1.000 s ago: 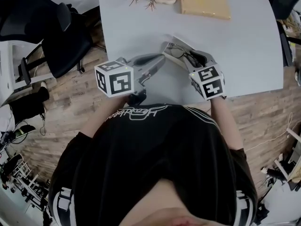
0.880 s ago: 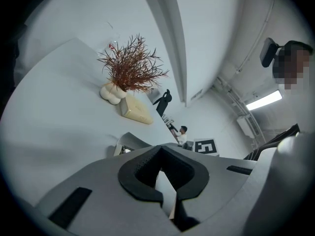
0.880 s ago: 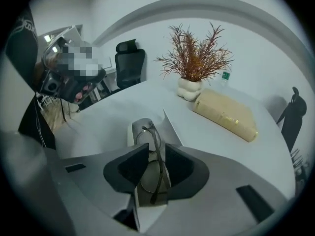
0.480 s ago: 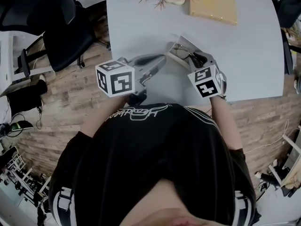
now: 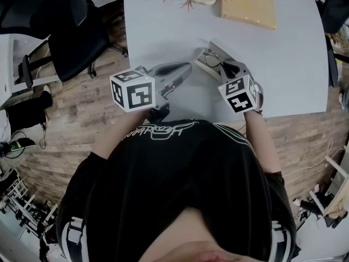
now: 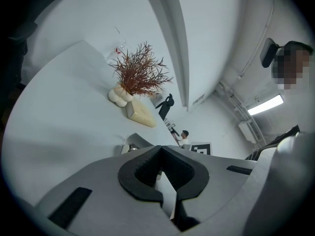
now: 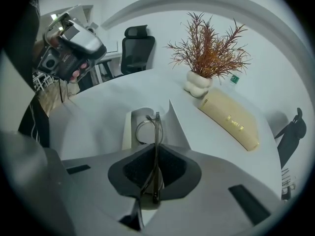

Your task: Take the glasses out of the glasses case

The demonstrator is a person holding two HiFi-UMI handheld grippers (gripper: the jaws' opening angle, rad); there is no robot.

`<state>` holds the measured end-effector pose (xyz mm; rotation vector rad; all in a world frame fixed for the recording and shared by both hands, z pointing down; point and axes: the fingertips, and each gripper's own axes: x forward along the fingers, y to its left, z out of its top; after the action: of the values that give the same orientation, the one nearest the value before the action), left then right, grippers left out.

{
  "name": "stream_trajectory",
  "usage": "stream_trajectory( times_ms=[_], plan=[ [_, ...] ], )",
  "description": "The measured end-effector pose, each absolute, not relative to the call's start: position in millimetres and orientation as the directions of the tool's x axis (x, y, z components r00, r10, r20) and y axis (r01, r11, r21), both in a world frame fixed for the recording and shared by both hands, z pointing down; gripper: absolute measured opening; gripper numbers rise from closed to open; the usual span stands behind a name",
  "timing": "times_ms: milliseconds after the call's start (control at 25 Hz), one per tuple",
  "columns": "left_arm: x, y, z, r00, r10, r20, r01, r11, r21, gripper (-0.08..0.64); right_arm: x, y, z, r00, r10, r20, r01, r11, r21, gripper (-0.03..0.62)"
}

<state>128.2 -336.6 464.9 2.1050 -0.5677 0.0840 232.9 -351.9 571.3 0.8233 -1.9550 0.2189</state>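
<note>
Over the tabletop, the right tool stayed clenched on the glasses, barely shifted; the left tool kept pinching the glasses case at its 9 o'clock edge.

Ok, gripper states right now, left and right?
Left gripper: closed, nothing in it.
Right gripper: closed on the glasses.

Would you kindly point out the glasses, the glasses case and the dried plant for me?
glasses (image 7: 157, 136): right gripper view, on the frame.
glasses case (image 7: 127, 132): right gripper view, on its left wall.
dried plant (image 7: 209, 48): right gripper view, on its branches.
</note>
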Motion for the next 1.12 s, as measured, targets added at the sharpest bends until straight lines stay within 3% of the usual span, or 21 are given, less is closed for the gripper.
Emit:
stream_trajectory(
  times_ms=[360,1120],
  plan=[
    [128,-336,465,0.894,-0.362,0.265,-0.420,-0.469,0.777,0.008,233,-352,571,-0.297,-0.462,0.836,-0.620,0.759,0.199,0.020],
    [104,-312,438,0.907,-0.359,0.219,-0.389,-0.518,0.761,0.008,219,-349,501,-0.244,-0.619,0.747,-0.611,0.696,0.377,0.020]
  ],
)
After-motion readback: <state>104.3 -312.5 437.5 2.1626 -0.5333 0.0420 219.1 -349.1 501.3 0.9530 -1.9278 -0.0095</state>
